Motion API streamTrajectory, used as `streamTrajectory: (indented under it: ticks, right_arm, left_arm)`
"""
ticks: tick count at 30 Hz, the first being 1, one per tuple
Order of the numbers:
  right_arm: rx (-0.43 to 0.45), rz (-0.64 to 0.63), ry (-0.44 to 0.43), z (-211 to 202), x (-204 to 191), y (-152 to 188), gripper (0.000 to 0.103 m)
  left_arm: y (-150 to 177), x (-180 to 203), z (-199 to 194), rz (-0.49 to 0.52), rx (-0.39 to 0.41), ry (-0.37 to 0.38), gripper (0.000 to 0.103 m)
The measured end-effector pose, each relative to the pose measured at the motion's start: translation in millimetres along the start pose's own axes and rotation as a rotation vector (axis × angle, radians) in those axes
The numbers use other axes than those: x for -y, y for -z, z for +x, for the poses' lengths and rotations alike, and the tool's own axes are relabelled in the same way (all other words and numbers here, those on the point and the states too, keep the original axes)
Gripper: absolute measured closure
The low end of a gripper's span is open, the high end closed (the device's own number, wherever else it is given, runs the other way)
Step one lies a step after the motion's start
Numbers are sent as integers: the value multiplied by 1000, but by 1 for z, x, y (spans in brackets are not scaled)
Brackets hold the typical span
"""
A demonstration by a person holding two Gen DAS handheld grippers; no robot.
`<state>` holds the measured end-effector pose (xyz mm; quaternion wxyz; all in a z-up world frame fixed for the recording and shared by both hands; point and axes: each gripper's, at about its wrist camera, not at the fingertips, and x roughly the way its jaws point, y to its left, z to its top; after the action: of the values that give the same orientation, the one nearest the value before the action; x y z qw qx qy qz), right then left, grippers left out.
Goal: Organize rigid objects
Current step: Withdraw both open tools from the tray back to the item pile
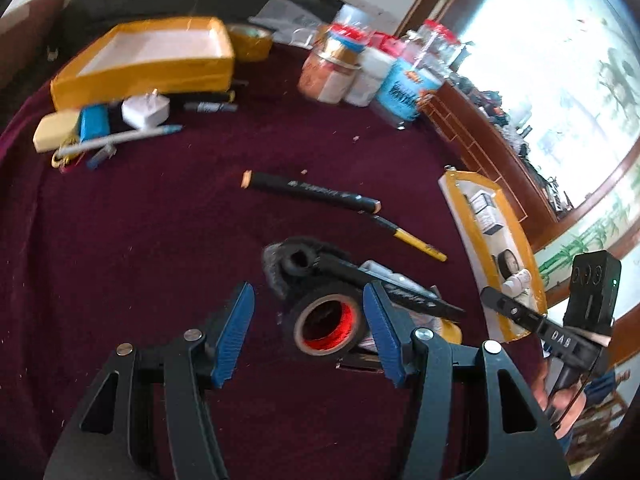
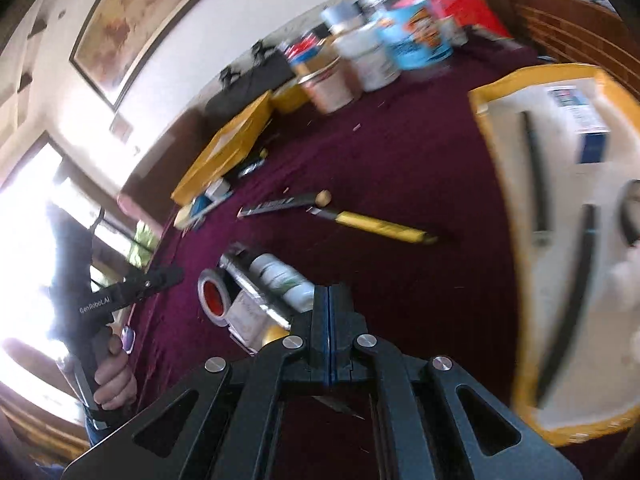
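Note:
My left gripper hangs open over a black tape roll with a red core. The roll lies between the blue pads; the left pad stands clear of it. The roll is in a small pile with a white bottle and a furry black thing. My right gripper is shut with nothing in it, just right of that pile. Beyond lie a black marker and a yellow-and-black pen. From the left wrist, the right gripper shows beside the right tray.
A yellow-rimmed tray on the right holds a blue-and-white box and black sticks. Another yellow tray sits at the far left with small items in front. Several jars crowd the back. A dark red cloth covers the table.

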<state>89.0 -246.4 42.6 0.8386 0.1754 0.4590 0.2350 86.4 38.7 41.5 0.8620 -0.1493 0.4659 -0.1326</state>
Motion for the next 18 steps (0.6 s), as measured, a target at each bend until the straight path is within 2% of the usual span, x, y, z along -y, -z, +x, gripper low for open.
streamTrajectory:
  ticks: [6,8,11,14,15,18]
  right_arm:
    - [-64,34,37,37,-3,8,102]
    - [-94,65,-7,41,-1,15,102]
    - [-134,17,-30,42,-16,36,102]
    - [-190,1,-98,42,-26,56,102]
    - [-183,-8,-109,39,-27,59,102]
    - [-139,-57,-57,26,-30,62,98]
  left_arm:
    - [2,-8,7,-49,-66,25,47]
    - [3,-7,5,-46,-61,13,47]
    - [3,-8,-1,-39,-45,9,47]
    - [3,-10,-3,-42,-37,9,47]
    - [2,-10,-3,-44,-39,13,47]
    - [3,-11,-1,-42,-49,13,47]
